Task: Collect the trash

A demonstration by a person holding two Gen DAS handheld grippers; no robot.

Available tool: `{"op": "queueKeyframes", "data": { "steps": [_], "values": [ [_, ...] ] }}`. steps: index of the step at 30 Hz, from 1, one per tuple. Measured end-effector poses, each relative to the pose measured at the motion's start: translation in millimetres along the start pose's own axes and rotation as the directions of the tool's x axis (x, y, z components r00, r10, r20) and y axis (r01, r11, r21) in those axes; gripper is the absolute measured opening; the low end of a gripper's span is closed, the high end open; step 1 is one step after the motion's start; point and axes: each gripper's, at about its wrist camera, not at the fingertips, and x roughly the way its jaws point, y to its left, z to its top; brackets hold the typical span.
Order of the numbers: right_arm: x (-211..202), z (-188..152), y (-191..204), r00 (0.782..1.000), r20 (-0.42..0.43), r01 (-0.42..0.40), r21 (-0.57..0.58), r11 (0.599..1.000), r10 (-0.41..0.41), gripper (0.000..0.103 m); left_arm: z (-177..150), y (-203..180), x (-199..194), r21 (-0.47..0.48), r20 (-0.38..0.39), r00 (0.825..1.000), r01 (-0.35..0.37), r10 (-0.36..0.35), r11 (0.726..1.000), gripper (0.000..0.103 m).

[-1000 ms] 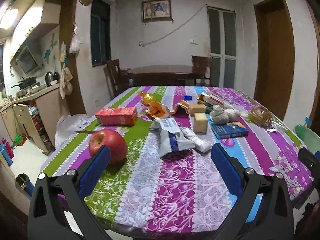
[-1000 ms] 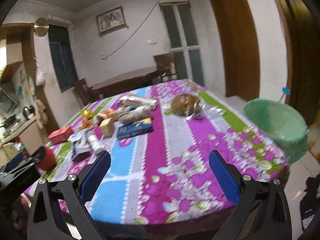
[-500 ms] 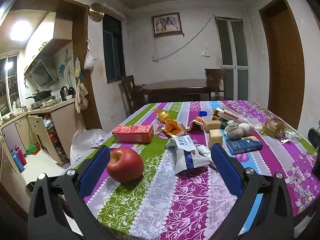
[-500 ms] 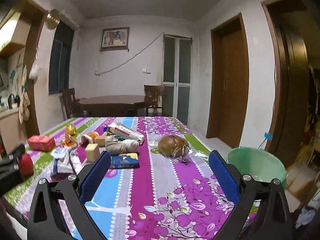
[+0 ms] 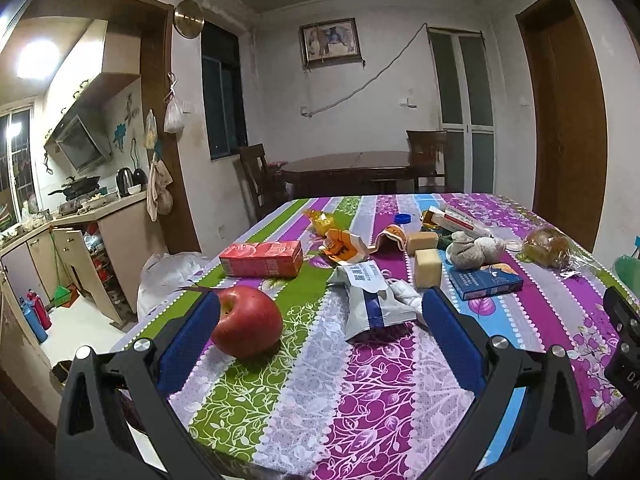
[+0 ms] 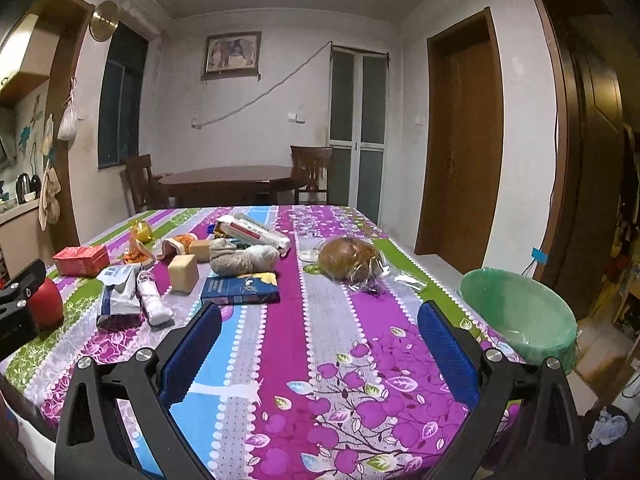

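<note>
Trash scattered over striped floral tabletop (image 5: 360, 380) in dim dining room: crumpled grey-and-blue wrapper (image 5: 370, 304) with white label, print too small to read, beside twisted white tissue (image 6: 154, 306); orange wrapper (image 5: 344, 245) and gold foil (image 5: 318, 218) further back. Red carton (image 5: 262, 258) lying flat near left edge, lettering blurred. Red apple (image 5: 248, 322) just ahead of left tool's (image 5: 320, 332) near finger, not gripped. Blue box (image 6: 240, 290) with white script, unreadable, near two tan blocks (image 5: 428, 268), grey cloth bundle (image 6: 242, 258) and long red-and-white box (image 6: 256, 232). Blue cap (image 5: 402, 218) near far stripes. Bread in clear bag (image 6: 352, 258) toward right side. Green-lined bin (image 6: 520, 316) standing on floor off tabletop's right edge. Left tool spread wide, empty, over near edge. Right tool (image 6: 318, 340) likewise spread wide, empty, over purple blossom print, bin to its right. Letters "DA" visible on black part at right edge of left view. Framed picture (image 6: 232, 54) on far wall, subject unclear.
</note>
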Motion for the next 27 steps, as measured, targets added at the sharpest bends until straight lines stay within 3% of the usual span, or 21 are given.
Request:
{"op": "queueKeyframes", "data": {
  "steps": [27],
  "values": [
    [17, -9, -4, 0.996, -0.084, -0.004, 0.027, 1.000, 0.007, 0.098, -6, -5, 7, 0.010, -0.043, 0.999, 0.010, -0.009, 1.000, 0.097]
  ]
}}
